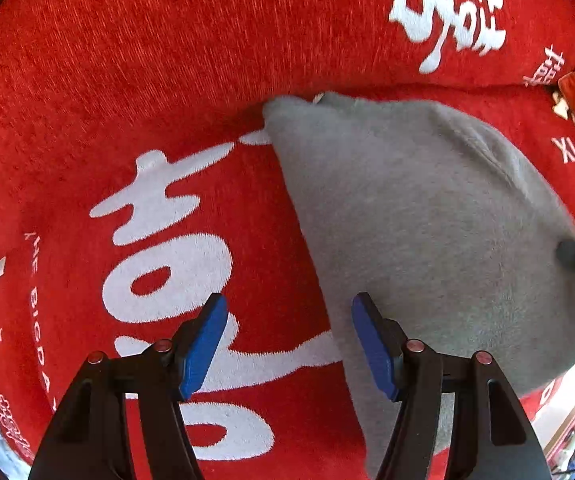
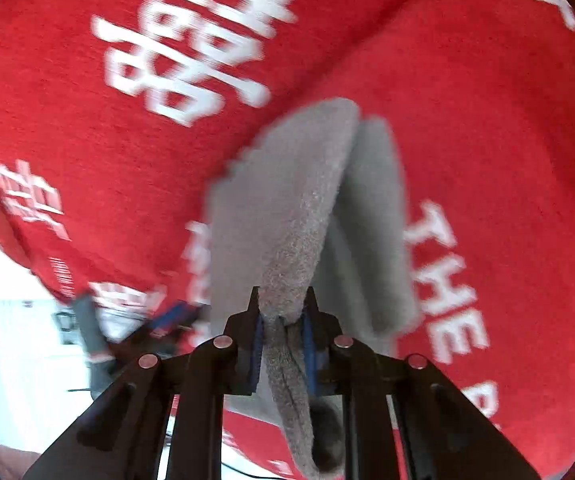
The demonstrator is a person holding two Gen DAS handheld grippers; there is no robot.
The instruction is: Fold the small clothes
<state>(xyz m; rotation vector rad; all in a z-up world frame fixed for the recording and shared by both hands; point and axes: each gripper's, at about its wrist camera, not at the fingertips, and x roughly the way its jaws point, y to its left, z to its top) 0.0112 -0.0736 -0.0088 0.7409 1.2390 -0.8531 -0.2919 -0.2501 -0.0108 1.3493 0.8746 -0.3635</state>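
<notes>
grey garment (image 1: 427, 220) lies on red printed cover (image 1: 127, 80). left claw (image 1: 287, 340) spread above its edge, gripping nothing. right claw (image 2: 283, 336) pinches a lifted fold of the grey garment (image 2: 287, 200).

Blurred white lettering (image 2: 183, 52), motion-smeared.

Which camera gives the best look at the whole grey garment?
The left wrist view: the grey garment lies spread on the red cover, sharp. The right wrist view shows only a blurred fold pinched by the right gripper.
</notes>
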